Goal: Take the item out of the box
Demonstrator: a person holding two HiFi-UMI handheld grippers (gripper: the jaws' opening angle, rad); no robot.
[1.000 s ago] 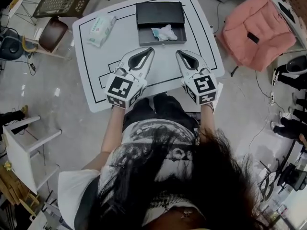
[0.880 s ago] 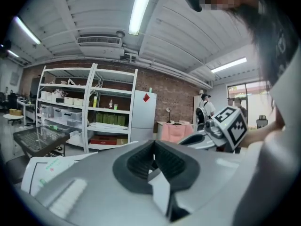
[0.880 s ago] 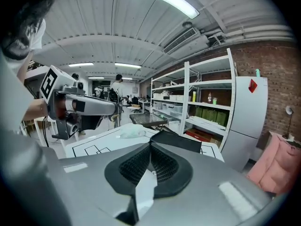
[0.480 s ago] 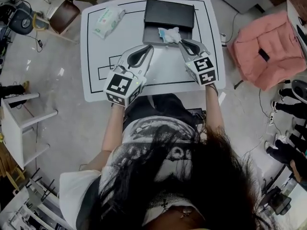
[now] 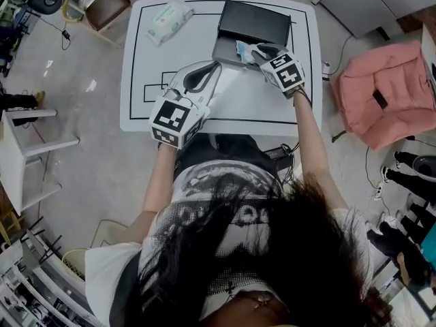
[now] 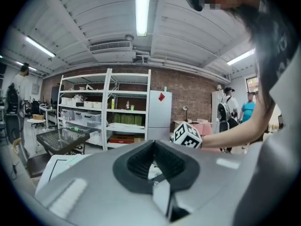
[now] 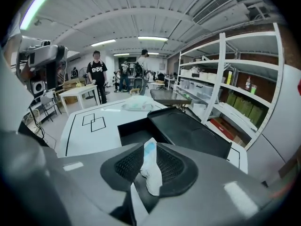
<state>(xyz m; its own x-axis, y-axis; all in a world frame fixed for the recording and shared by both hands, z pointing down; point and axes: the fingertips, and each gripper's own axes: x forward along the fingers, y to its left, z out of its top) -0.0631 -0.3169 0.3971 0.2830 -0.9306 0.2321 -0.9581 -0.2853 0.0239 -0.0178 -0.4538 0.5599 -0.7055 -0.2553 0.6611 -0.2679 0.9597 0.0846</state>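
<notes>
Just opening, ribbed jaws of the right gripper (image 7: pixel 149 146) straddle a crumpled white packet (image 7: pixel 152 174) in the black box (image 7: pixel 134 133).

No legible text anywhere. White print on a bystander's black T-shirt (image 7: pixel 96 70) and the print on the soft pack (image 5: pixel 167 20) on the surface (image 5: pixel 259 104) are too small to read. On the white fridge (image 6: pixel 159 119), a red diamond sticker (image 6: pixel 161 97): no lettering discernible.

I read the box (image 5: pixel 255 22) as matt black, the item (image 5: pixel 244 50) in it as crinkly white film, the table (image 5: pixel 238 104) under it as smooth white.
</notes>
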